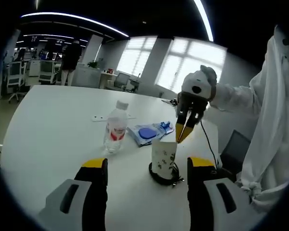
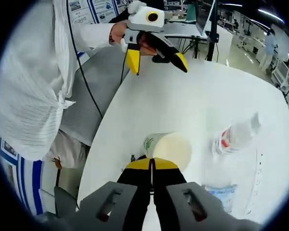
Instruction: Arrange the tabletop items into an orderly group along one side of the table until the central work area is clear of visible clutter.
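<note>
Looking along the left gripper (image 1: 147, 171) in the left gripper view: jaws spread wide, nothing between them. Straight ahead and just beyond the tips stands a paper cup (image 1: 164, 157), upright, long axis vertical, seated on a coil of black cable (image 1: 162, 176). Hanging above the cup's rim, tips pointing down, is the right gripper (image 1: 184, 131), seemingly pinched closed and empty. Left of the cup stands a water bottle (image 1: 115, 128), upright; behind and between them lies a blue packet (image 1: 149, 133), flat on the white table (image 1: 53, 125). Farther back, a white power strip (image 1: 106, 117).

Turning to the right gripper view: own jaws pressed together at the yellow tips (image 2: 152, 164), holding nothing, directly over the cup's open mouth (image 2: 169, 147). Bottle to the right, blurred (image 2: 235, 134); packet at lower right (image 2: 220, 193). Left gripper seen across the table near the person's sleeve, open (image 2: 156, 60).

Probably nearer the cup: the right gripper, though needing to open before descending; cable beneath could snag or drag along.
</note>
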Demonstrator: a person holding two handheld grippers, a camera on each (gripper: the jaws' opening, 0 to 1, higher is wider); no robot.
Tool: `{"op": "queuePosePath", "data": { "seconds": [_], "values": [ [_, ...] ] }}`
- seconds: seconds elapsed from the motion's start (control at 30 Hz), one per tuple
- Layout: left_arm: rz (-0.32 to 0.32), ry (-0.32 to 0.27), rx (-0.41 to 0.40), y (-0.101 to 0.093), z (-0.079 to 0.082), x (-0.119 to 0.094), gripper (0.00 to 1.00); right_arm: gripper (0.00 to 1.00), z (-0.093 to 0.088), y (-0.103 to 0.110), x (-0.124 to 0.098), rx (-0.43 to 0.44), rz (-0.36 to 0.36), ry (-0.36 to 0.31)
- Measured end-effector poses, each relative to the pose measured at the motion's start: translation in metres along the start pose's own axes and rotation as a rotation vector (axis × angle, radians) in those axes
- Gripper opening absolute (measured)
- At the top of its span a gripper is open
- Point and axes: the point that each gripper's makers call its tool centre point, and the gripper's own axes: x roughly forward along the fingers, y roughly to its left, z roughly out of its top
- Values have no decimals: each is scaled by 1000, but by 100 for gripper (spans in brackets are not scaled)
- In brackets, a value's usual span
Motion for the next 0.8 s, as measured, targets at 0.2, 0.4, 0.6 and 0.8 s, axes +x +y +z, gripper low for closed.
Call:
{"op": "queuePosePath", "data": {
  "seconds": [0.2, 0.4, 0.6, 0.8],
  "values": [
    [7, -3, -7, 3, -2, -2, 67, 0, -6, -18, -9, 9, -48, 20],
    [11, -2, -12, 5, -5, -3, 67, 0, -16, -38, -17, 5, -97, 64],
    [15, -2, -20, 7, -8, -4, 67, 0, -23, -58, -22, -16, -155, 116],
    [22, -4, -29, 9, -10, -6, 67, 0, -26, -79, -28, -46, -231, 149]
  ]
}}
